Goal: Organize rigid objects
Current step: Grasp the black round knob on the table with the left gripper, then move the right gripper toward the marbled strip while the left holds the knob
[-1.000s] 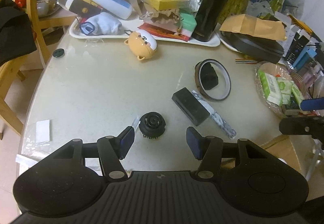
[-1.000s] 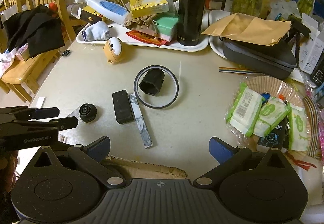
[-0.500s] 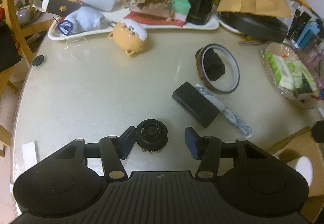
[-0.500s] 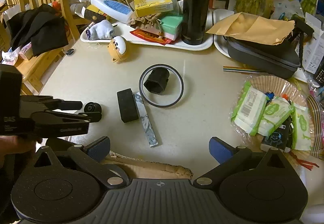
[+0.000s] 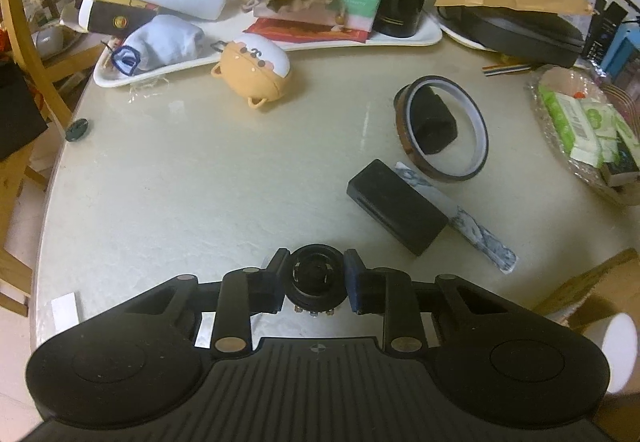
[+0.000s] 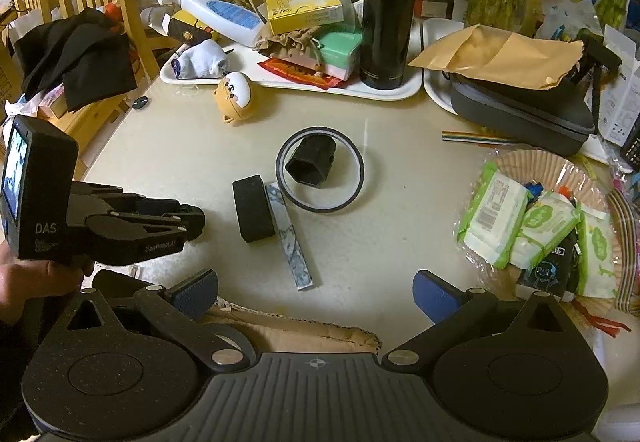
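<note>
Left claw (image 5: 315,274) just closed, pads clamping round black knob (image 5: 314,279) on worktop (image 5: 200,182). Right claw (image 6: 316,294) wide open, empty, above worktop edge.

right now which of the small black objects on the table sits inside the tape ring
The hexagonal black block, enclosed by the tape ring; the rectangular black box lies outside it.

black round knob (image 5: 316,276), black block (image 5: 396,206), grey-marbled white strip (image 5: 456,216), blue fingers (image 5: 354,274)
</note>
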Demonstrator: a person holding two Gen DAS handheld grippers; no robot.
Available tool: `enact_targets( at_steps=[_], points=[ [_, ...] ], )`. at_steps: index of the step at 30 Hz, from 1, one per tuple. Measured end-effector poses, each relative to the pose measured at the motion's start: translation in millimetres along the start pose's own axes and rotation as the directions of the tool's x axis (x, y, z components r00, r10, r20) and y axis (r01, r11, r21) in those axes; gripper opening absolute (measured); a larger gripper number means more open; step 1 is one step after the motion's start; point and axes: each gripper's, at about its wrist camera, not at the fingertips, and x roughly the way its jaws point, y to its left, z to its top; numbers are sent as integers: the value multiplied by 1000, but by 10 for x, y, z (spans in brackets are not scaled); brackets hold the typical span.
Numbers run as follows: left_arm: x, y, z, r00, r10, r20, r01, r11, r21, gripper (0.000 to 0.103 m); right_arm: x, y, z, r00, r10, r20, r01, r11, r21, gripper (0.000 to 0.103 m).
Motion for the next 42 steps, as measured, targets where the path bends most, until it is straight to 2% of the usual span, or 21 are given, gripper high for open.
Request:
enact_targets(
  at_steps=[4,11,18,25,35,42],
  points=[
    [-147,-38,27,999,5,32,-5,1000,-2,29,6,-7,1,1000,-7,1,7,1000,1,103],
    [-638,-98,119,992,-18,128,22,999,-31,29,15,-58,-2,1000,-23,3,23,1000,13,103],
    [-977,-198,45,981,-28,190,35,999,-36,29,16,-34,22,1000,-29,8,29,1000,10,103],
    [-1172,-192,-83,975,-43,217,56,997,-55,29,22,-26,42,999,-30,13,30,999,18,103],
    [-1300,-143,-287,976,-46,211,66,994,-90,29,41,-28,12,999,-27,21,27,999,20,103],
    [-1326,-101,-284,976,-41,212,64,993,-103,29,75,3,59,999,-14,41,15,1000,-11,103]
  ],
)
